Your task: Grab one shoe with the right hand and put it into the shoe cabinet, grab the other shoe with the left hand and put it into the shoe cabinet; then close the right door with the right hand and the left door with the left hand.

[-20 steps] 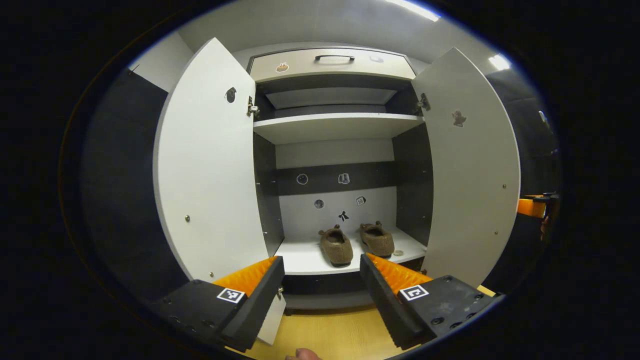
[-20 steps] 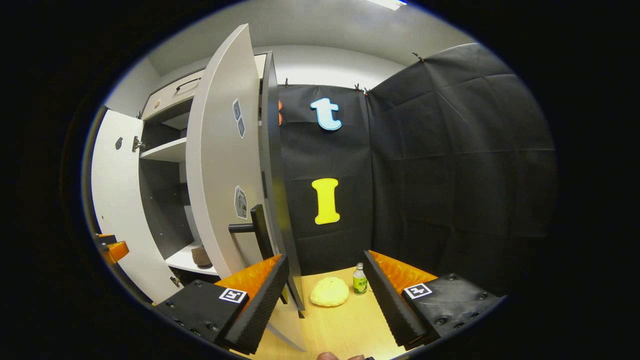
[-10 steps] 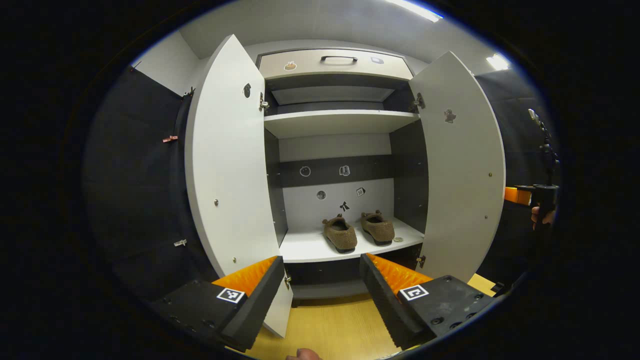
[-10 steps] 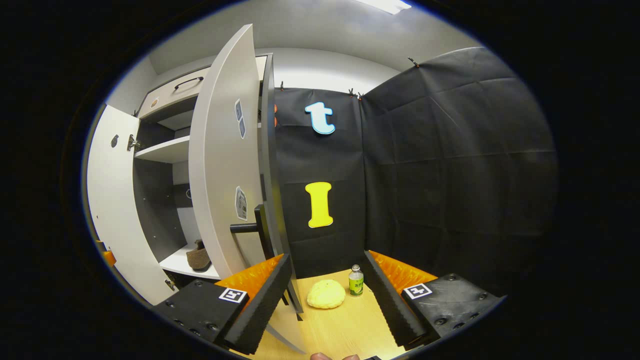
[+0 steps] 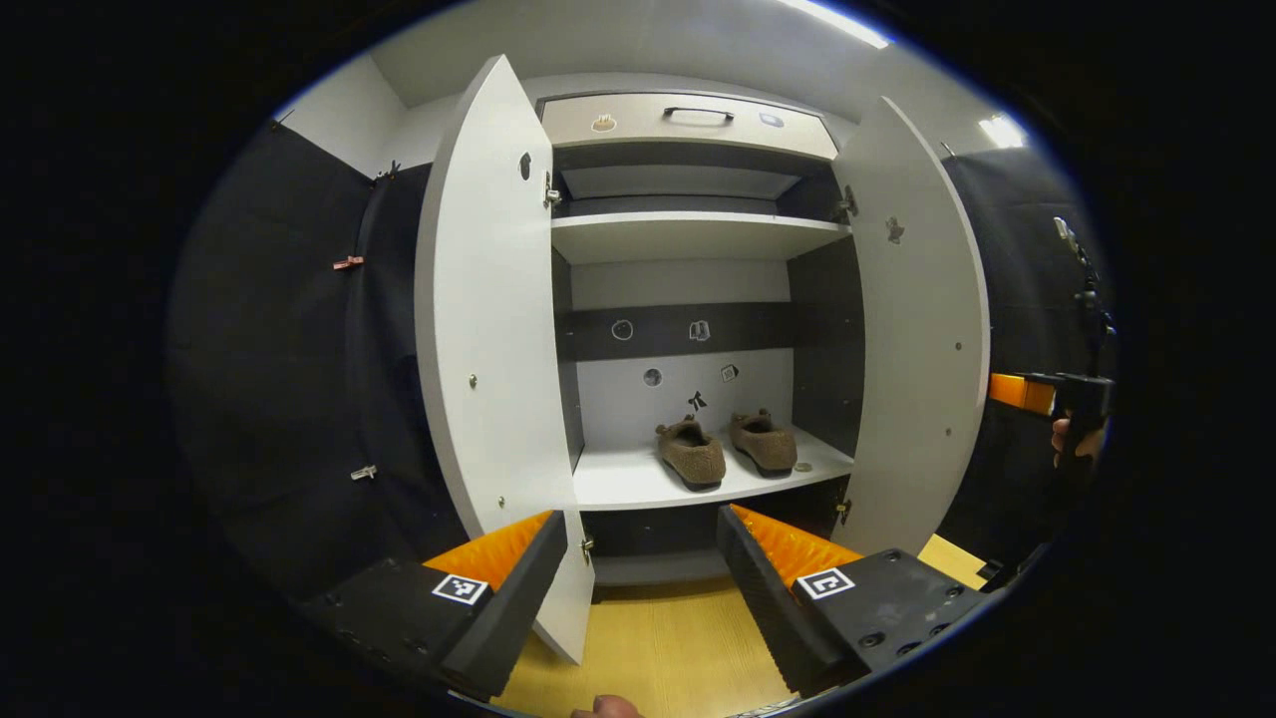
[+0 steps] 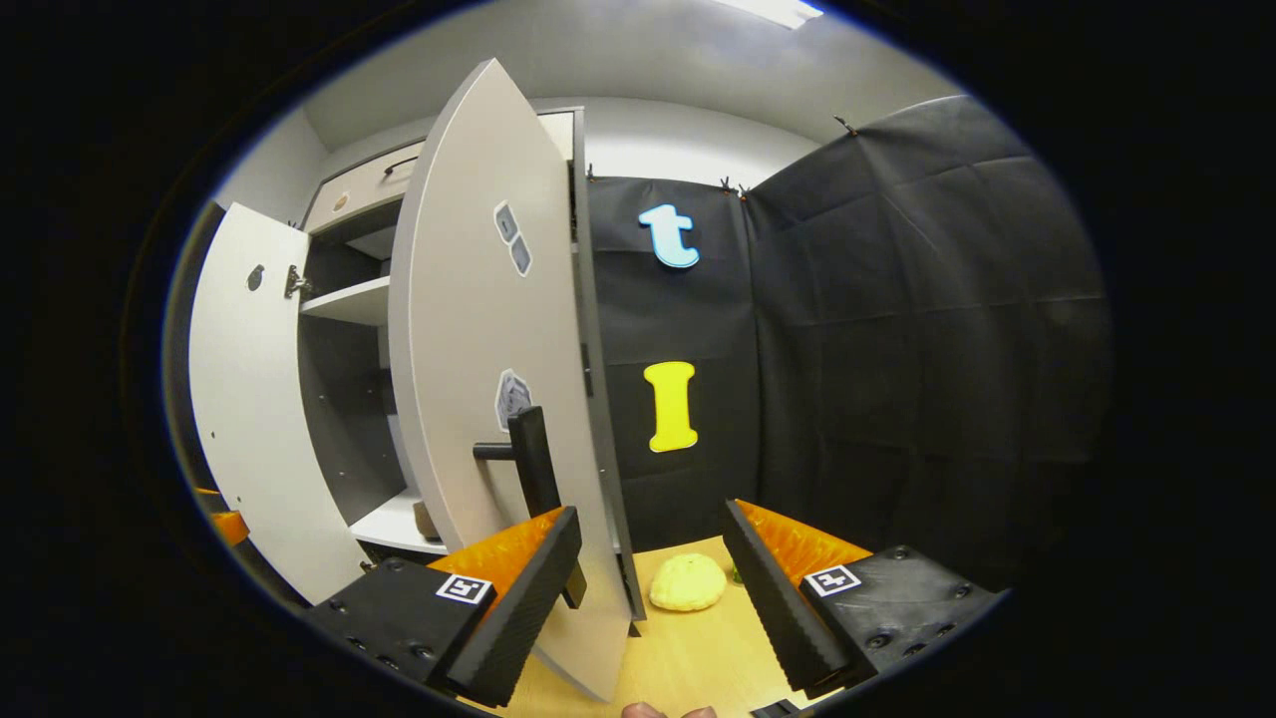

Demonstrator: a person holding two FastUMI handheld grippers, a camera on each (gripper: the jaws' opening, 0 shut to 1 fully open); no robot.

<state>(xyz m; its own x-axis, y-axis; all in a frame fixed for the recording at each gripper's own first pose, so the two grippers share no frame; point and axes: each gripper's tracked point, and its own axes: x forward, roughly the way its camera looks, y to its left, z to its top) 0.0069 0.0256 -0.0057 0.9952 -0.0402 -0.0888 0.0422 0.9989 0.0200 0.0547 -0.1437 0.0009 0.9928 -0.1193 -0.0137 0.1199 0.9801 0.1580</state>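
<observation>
The right door has swung nearer; two shoes shelved, both grippers' fingers spread.

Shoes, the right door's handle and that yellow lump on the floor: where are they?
shoes (image 5: 692,454), left gripper view, top of the nearer shoe.
door handle (image 6: 536,451), right gripper view, upright bar.
yellow lump (image 6: 688,582), right gripper view, its middle.

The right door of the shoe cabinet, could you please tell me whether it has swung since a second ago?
Yes. In the right gripper view the right door has swung toward closing; its edge now hides the green bottle beside the yellow lump.
</observation>
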